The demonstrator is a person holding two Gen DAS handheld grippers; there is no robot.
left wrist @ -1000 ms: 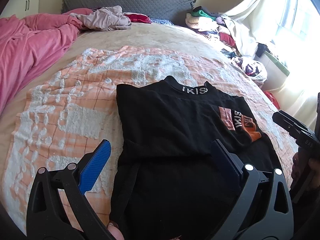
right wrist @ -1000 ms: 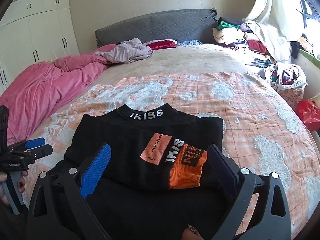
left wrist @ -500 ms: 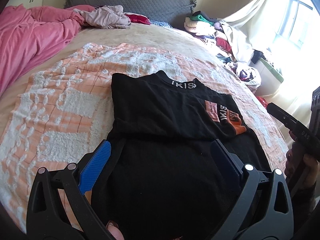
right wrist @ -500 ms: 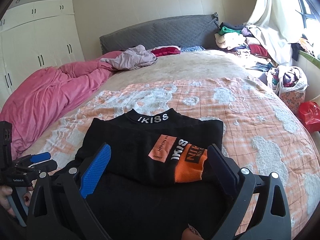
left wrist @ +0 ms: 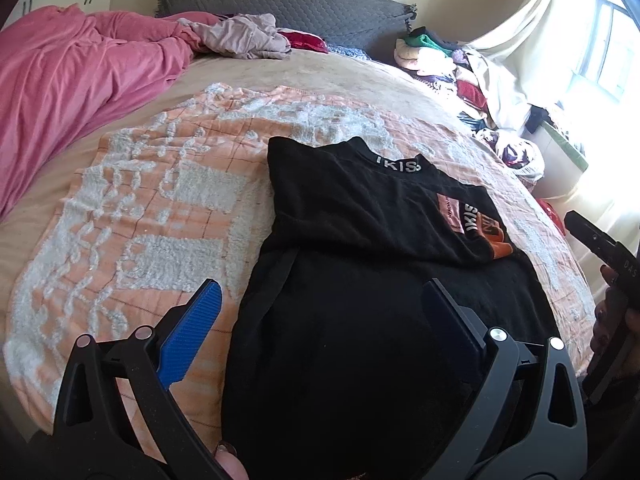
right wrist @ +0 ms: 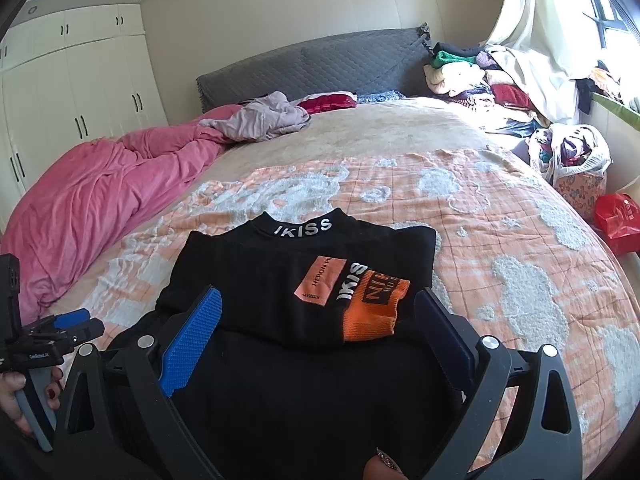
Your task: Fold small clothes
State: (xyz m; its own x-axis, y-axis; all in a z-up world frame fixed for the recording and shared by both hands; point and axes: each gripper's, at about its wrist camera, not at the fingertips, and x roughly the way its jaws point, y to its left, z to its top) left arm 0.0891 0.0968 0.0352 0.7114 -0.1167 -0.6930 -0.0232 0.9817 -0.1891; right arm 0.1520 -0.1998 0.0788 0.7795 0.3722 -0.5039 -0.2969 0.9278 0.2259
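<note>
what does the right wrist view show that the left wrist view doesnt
Only the right wrist view shows the white wardrobe, the red bag beside the bed, and the left gripper from the side. Only the left wrist view shows the right gripper's black tip at its edge. Both share the black top with its sleeves folded in, the orange blanket, the pink duvet, the grey headboard and the heap of clothes.
</note>
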